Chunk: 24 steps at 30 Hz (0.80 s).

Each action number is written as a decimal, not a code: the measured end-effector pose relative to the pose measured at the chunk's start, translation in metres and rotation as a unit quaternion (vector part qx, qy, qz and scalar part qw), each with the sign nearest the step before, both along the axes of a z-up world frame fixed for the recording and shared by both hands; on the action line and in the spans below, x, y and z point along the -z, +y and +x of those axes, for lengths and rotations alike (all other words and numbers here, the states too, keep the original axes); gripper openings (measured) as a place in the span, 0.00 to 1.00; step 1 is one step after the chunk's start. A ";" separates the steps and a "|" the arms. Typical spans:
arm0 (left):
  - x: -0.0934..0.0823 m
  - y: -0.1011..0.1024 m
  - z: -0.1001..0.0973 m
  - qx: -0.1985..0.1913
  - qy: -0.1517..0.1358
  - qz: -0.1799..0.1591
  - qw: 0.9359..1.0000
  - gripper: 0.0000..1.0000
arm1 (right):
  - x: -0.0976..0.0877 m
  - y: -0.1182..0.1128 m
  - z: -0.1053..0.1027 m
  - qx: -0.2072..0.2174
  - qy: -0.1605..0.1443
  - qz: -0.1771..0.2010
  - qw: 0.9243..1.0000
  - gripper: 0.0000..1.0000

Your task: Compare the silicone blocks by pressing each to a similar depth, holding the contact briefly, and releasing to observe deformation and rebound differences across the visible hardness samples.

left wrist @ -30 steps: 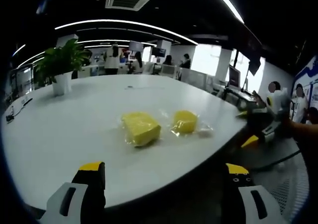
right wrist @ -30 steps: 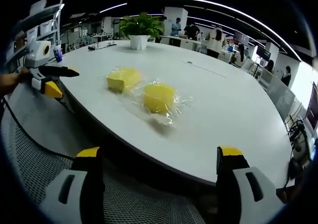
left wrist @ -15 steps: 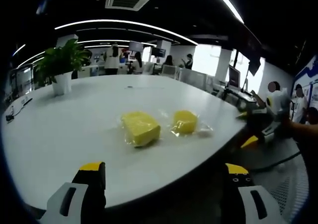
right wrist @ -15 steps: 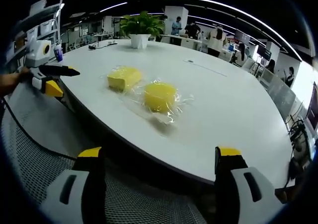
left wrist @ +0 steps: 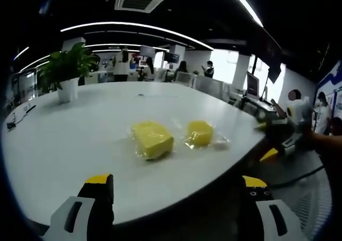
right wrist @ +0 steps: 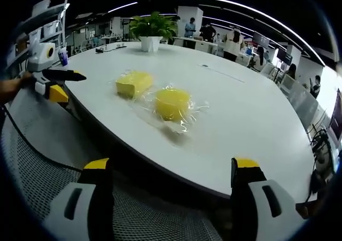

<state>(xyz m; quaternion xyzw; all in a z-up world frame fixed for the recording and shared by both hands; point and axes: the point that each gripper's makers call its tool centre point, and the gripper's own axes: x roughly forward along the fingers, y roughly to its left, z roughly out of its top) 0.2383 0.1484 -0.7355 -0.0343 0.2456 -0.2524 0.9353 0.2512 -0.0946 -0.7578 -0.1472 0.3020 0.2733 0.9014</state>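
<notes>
Two yellow silicone blocks in clear wrap lie on a large white table (left wrist: pixel 64 139). The squarish block (left wrist: pixel 152 139) (right wrist: pixel 133 84) is beside a rounder block (left wrist: pixel 200 132) (right wrist: pixel 172 103). My left gripper (left wrist: pixel 176 185) is open, held back from the table's near edge with nothing between its jaws; it also appears in the right gripper view (right wrist: pixel 53 83), off the table's left edge. My right gripper (right wrist: pixel 172 169) is open too, below the table edge, and appears in the left gripper view (left wrist: pixel 278 139) at the table's right end.
A potted plant (left wrist: pixel 67 70) (right wrist: pixel 151 30) stands toward the table's far side. A black cable (right wrist: pixel 32 145) runs over a mesh chair seat (right wrist: pixel 32 182). Several people stand among desks (left wrist: pixel 176 70) in the background.
</notes>
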 end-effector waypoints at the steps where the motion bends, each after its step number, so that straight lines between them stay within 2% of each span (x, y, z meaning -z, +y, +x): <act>1: 0.000 0.000 0.000 0.000 0.000 -0.001 1.000 0.98 | 0.000 0.000 0.000 0.000 0.000 0.000 1.000 0.85; 24: 0.001 0.003 0.004 -0.004 -0.002 -0.007 1.000 0.98 | -0.001 -0.001 0.003 0.002 -0.006 0.001 1.000 0.83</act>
